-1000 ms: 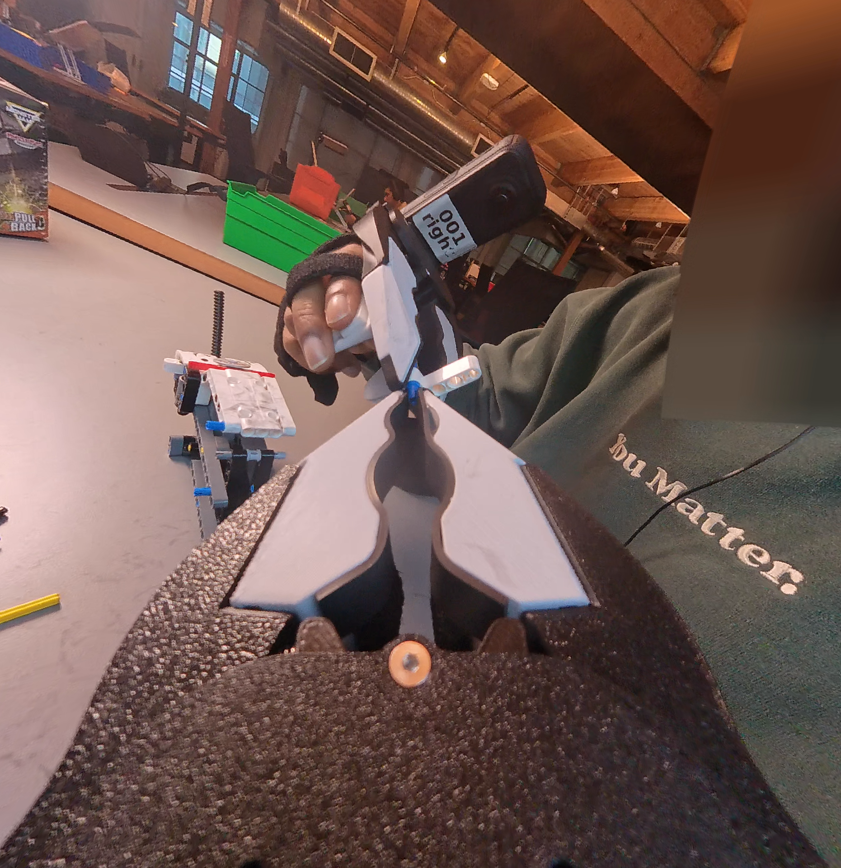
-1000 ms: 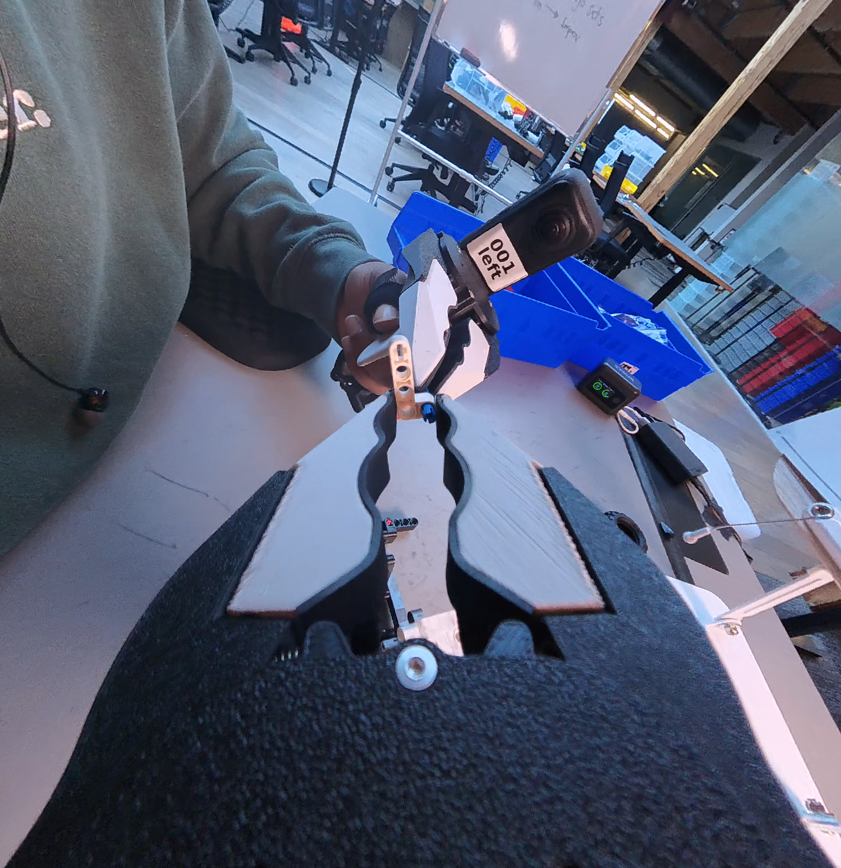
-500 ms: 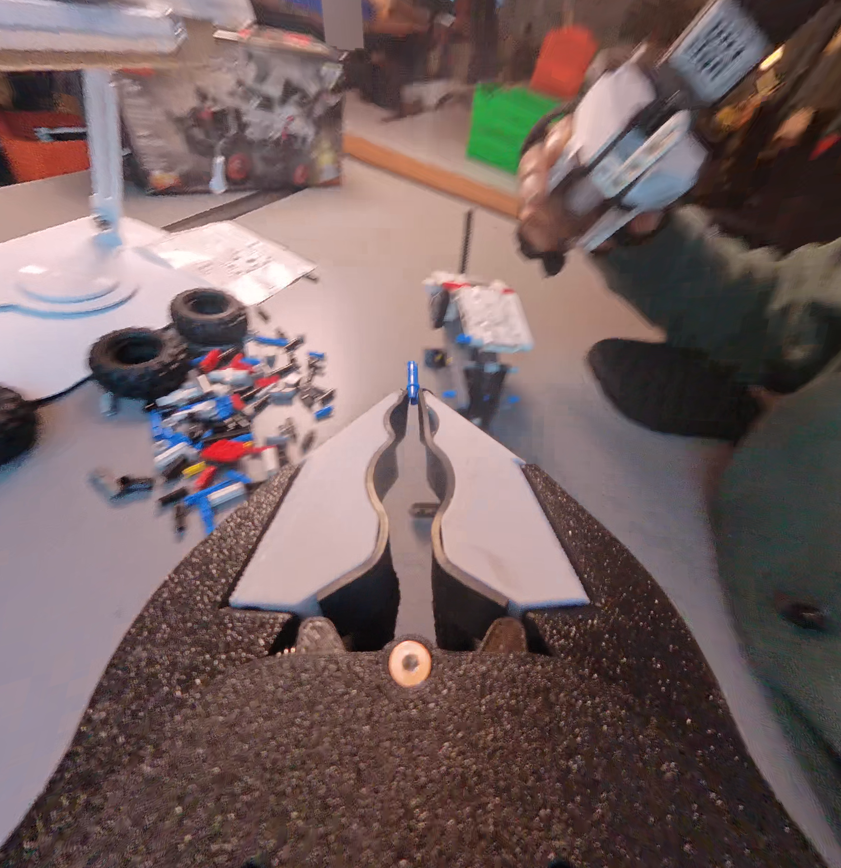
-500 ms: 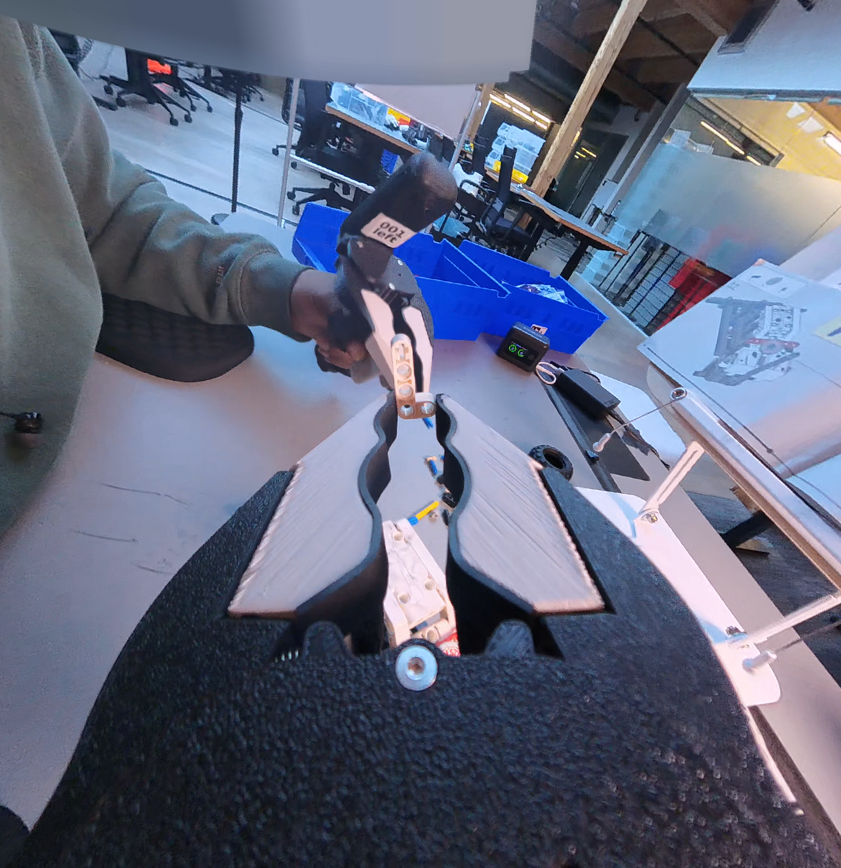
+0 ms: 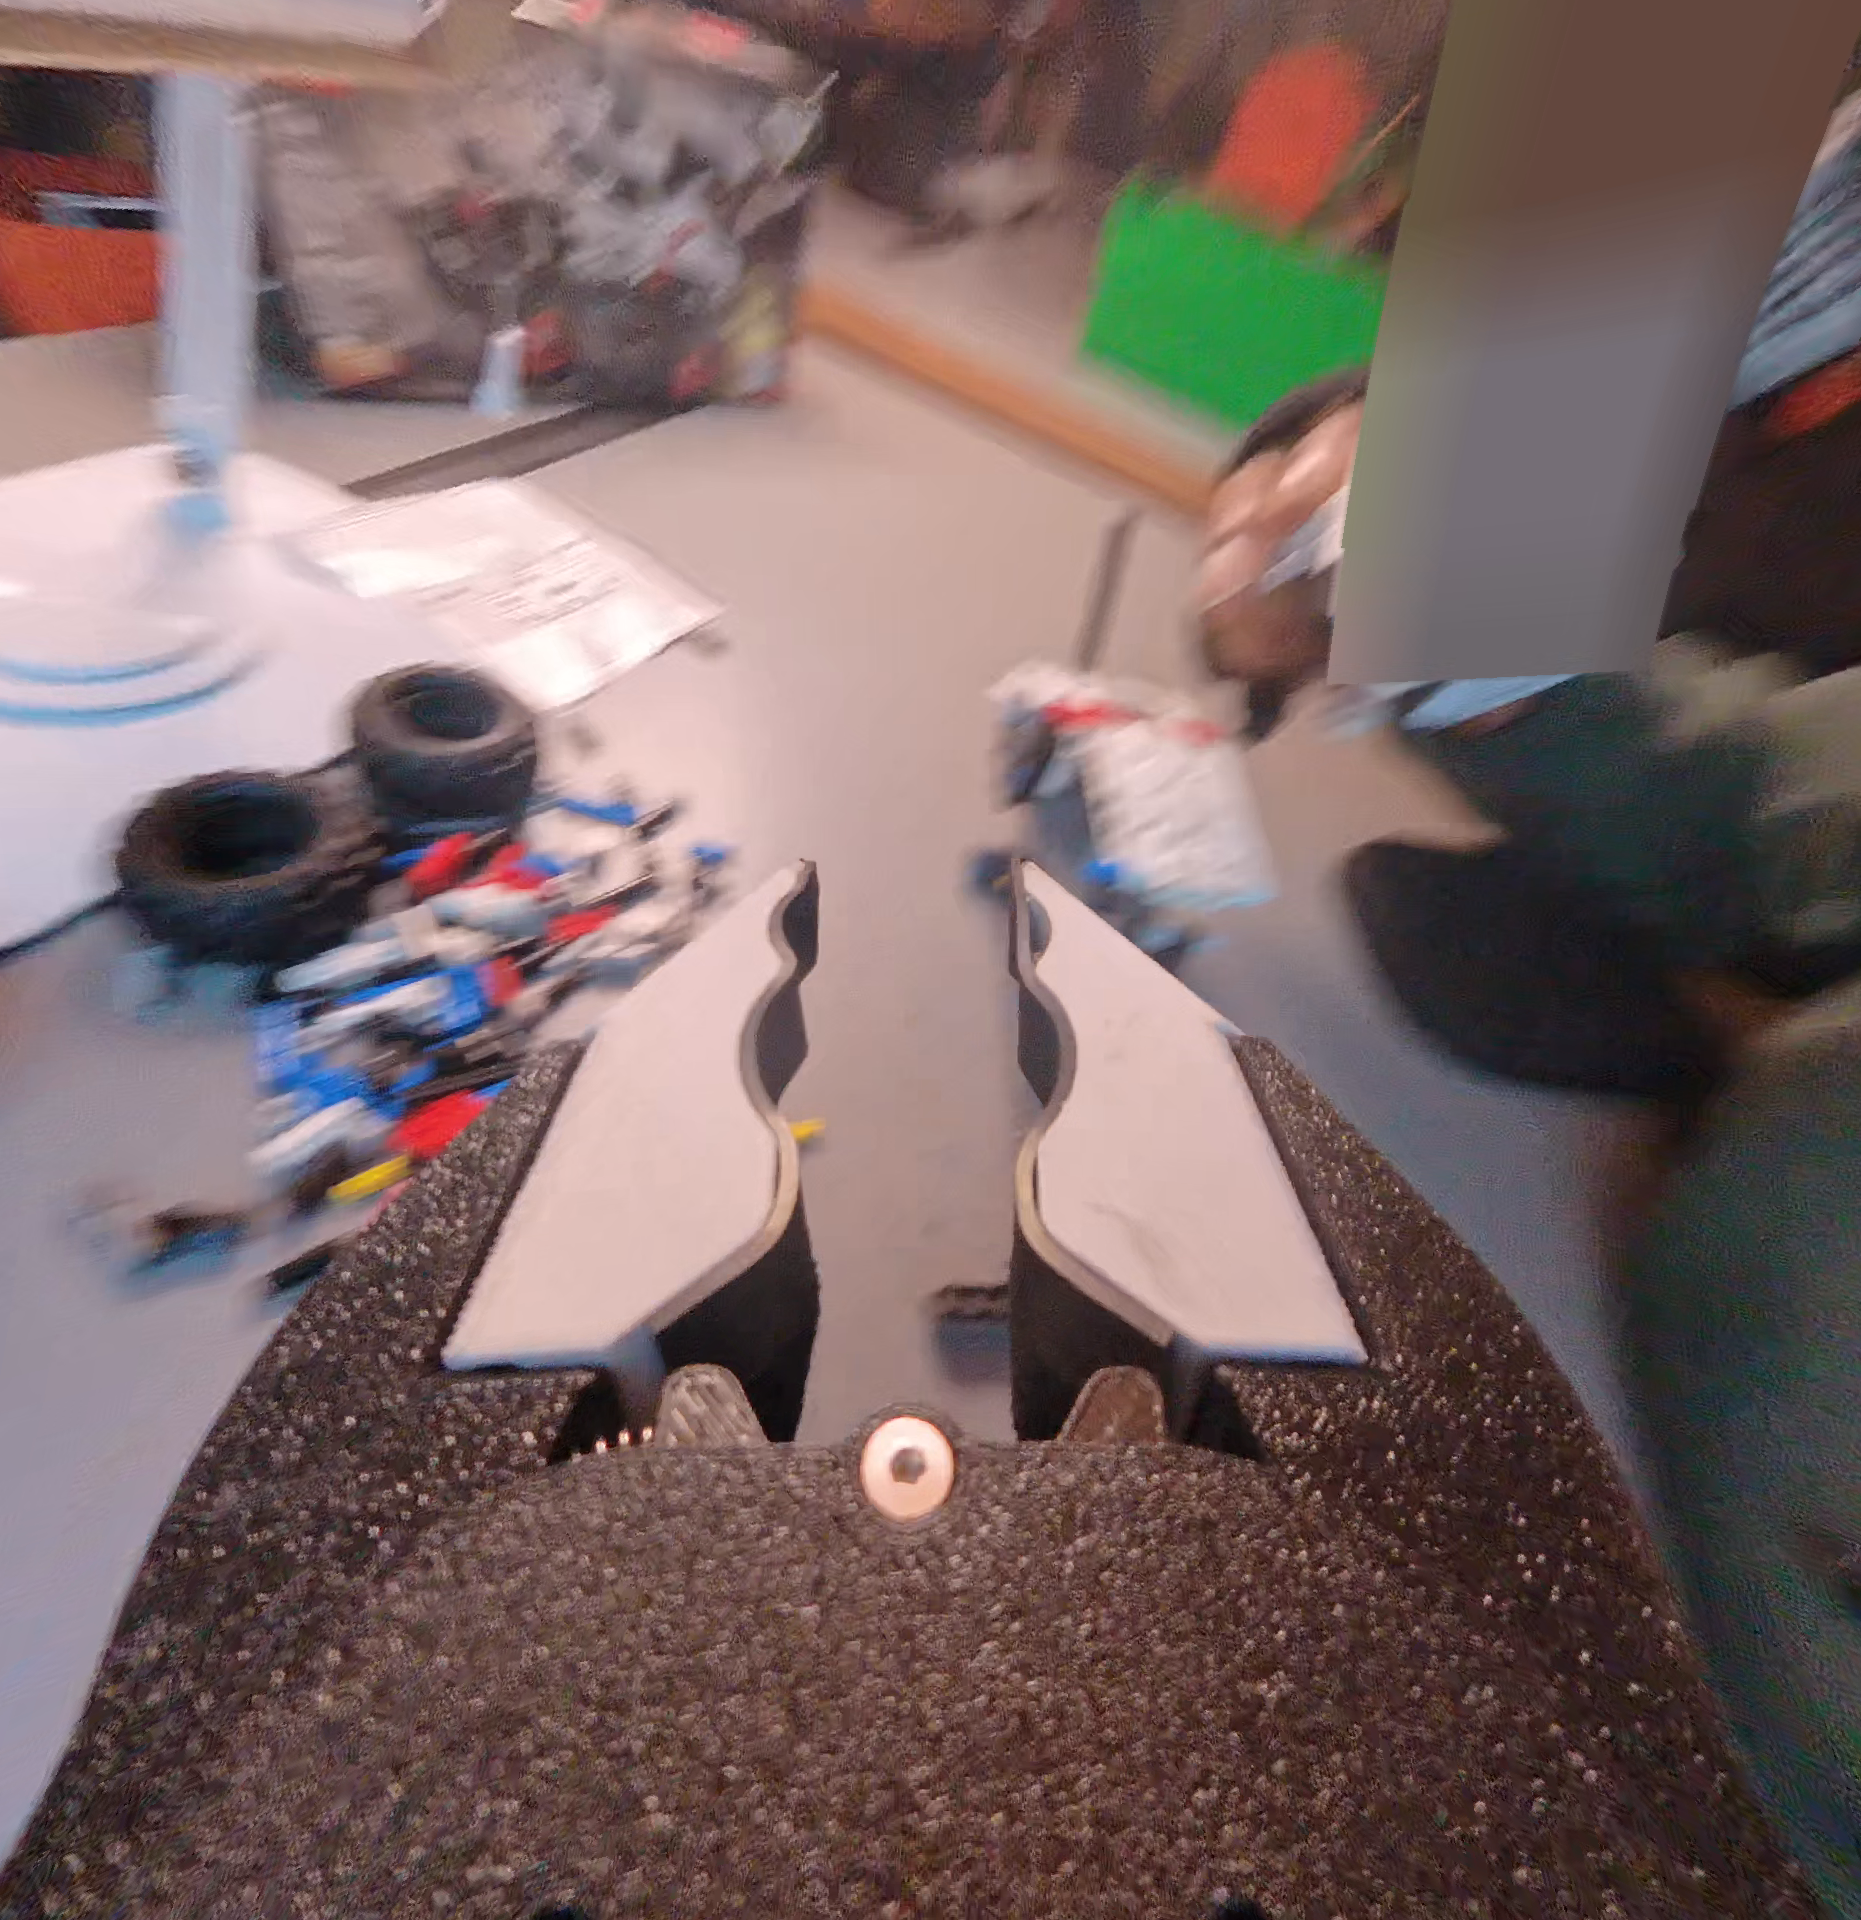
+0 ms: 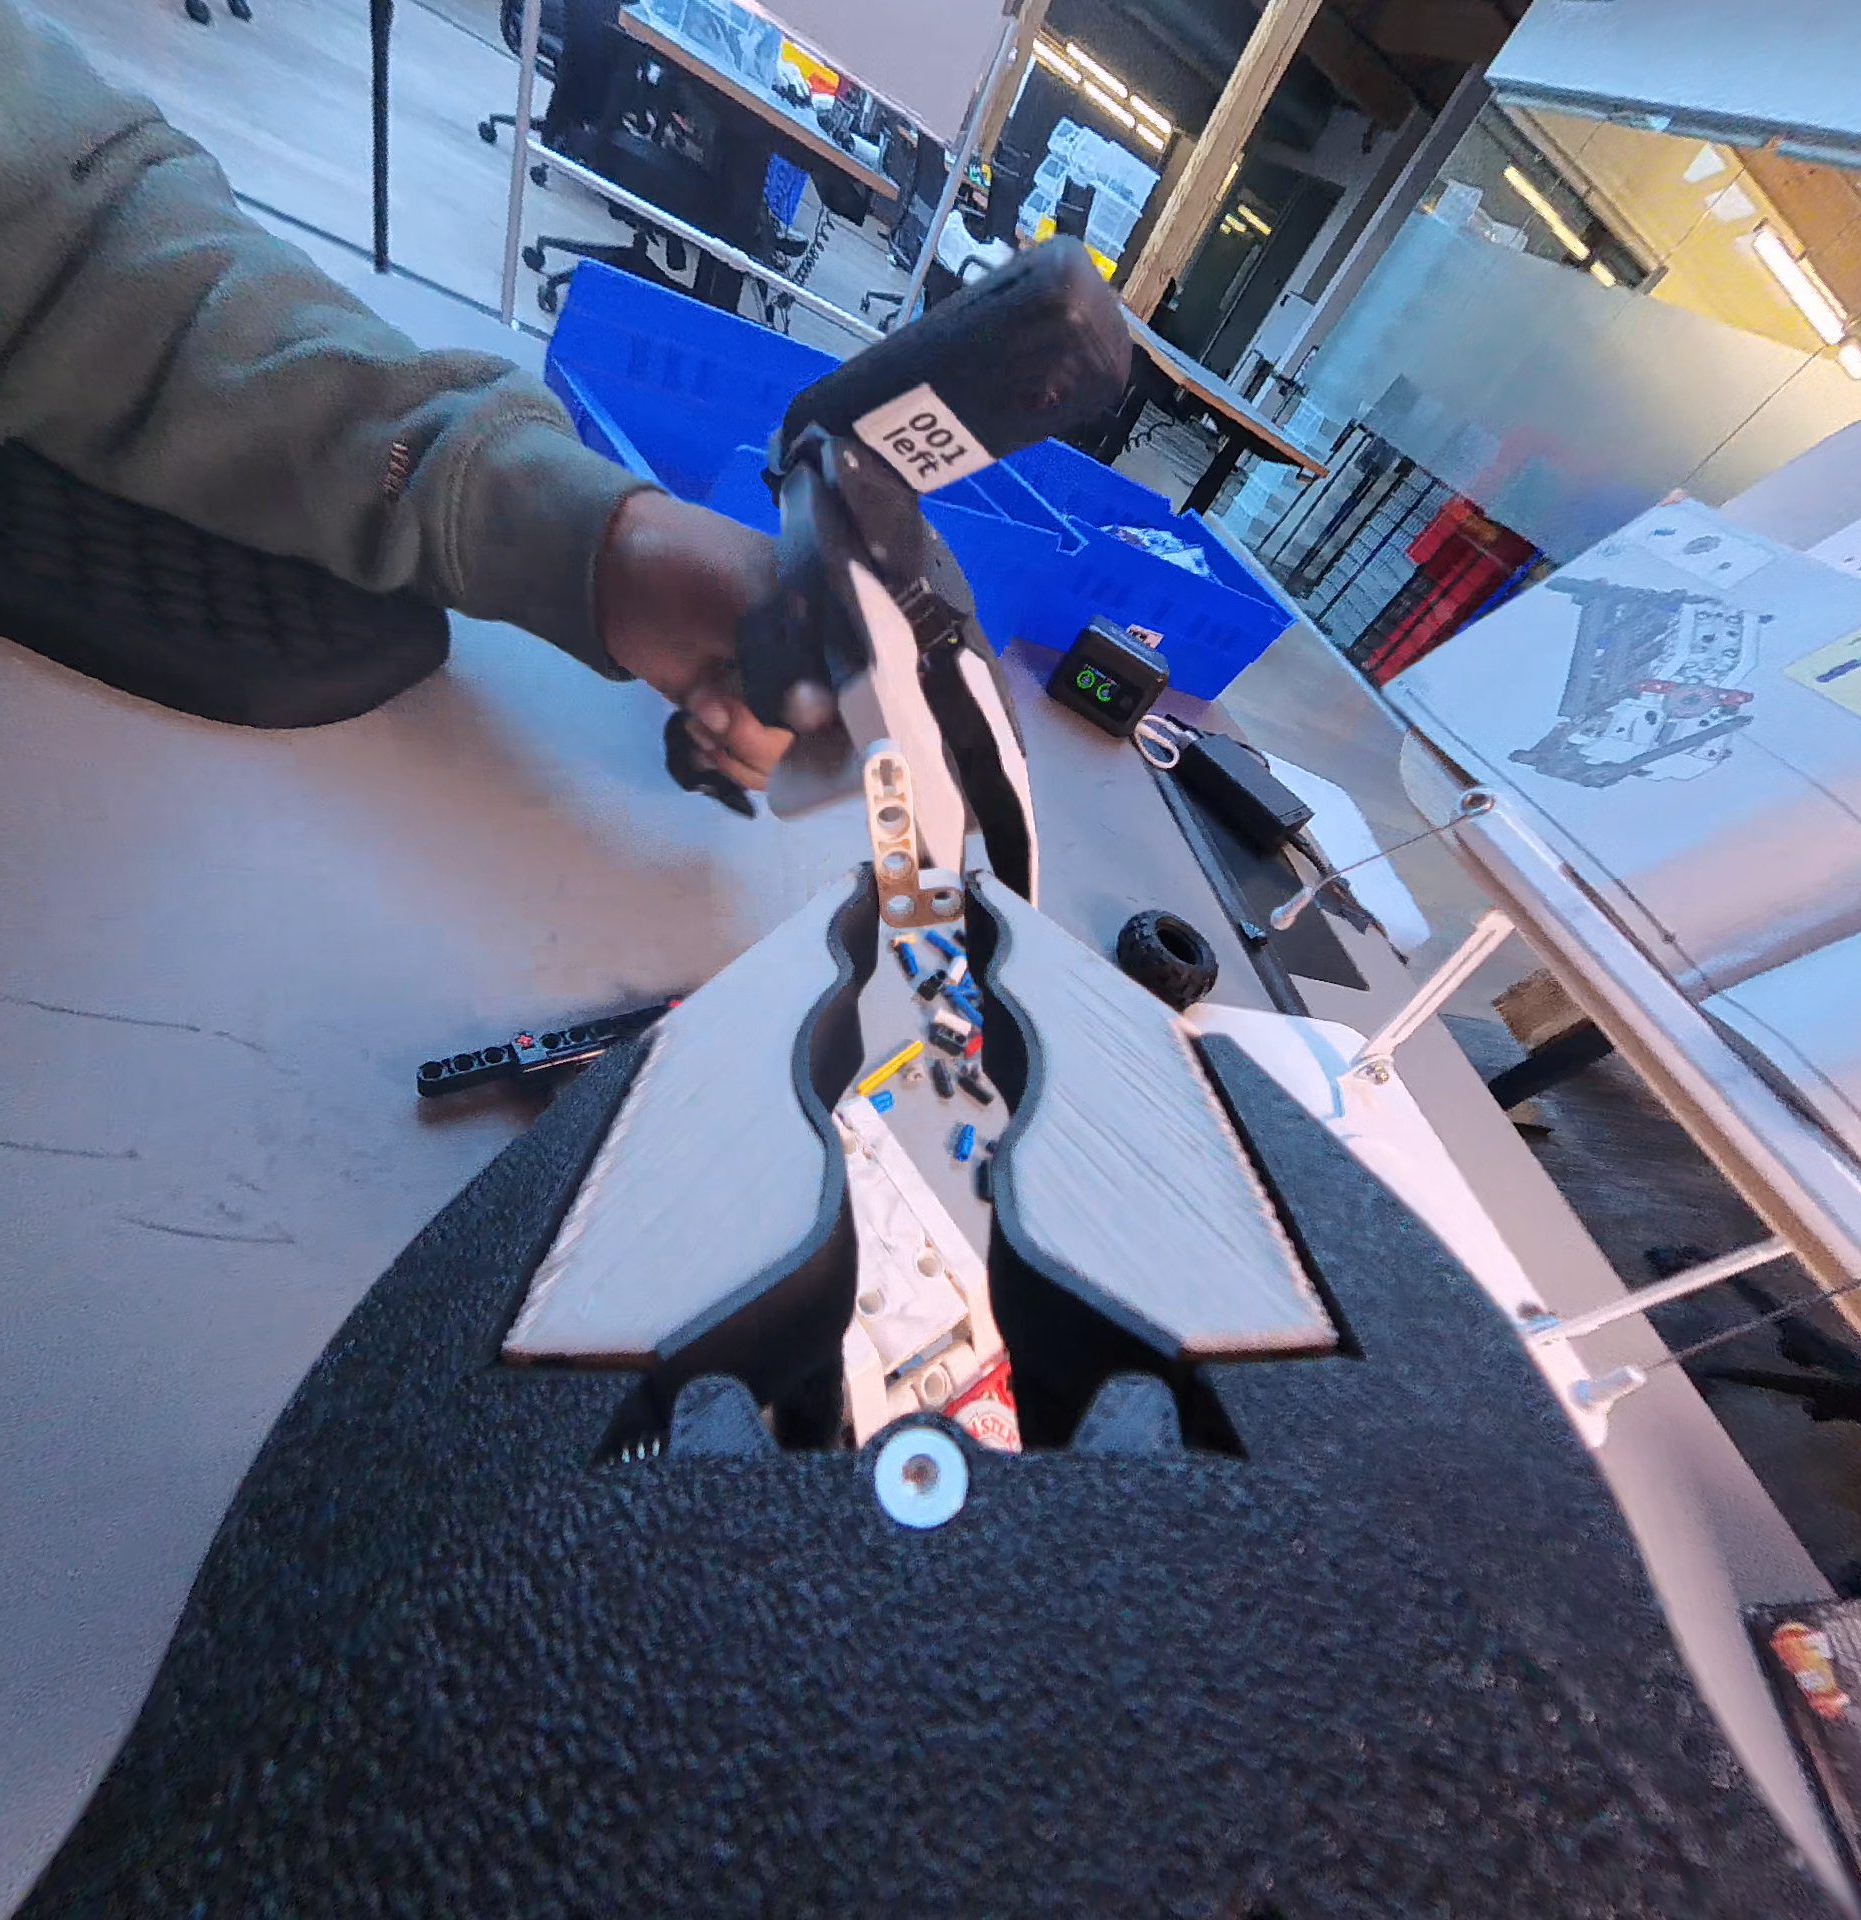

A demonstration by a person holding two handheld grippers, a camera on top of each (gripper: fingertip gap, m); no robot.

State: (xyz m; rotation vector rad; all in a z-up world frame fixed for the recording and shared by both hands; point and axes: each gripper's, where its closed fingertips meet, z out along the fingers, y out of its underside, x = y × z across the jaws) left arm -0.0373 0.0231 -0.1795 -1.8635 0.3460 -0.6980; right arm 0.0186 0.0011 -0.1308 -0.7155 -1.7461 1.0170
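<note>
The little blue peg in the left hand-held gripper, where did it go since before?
The left hand-held gripper opened; the blue peg is gone from its tips, and where it went cannot be seen. It swung away toward the loose parts pile. The right hand-held gripper still pinches the white angled beam.

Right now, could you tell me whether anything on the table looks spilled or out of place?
Small bricks lie scattered loose beside two tyres, and a third tyre sits apart by the stand. Nothing looks damaged.
</note>
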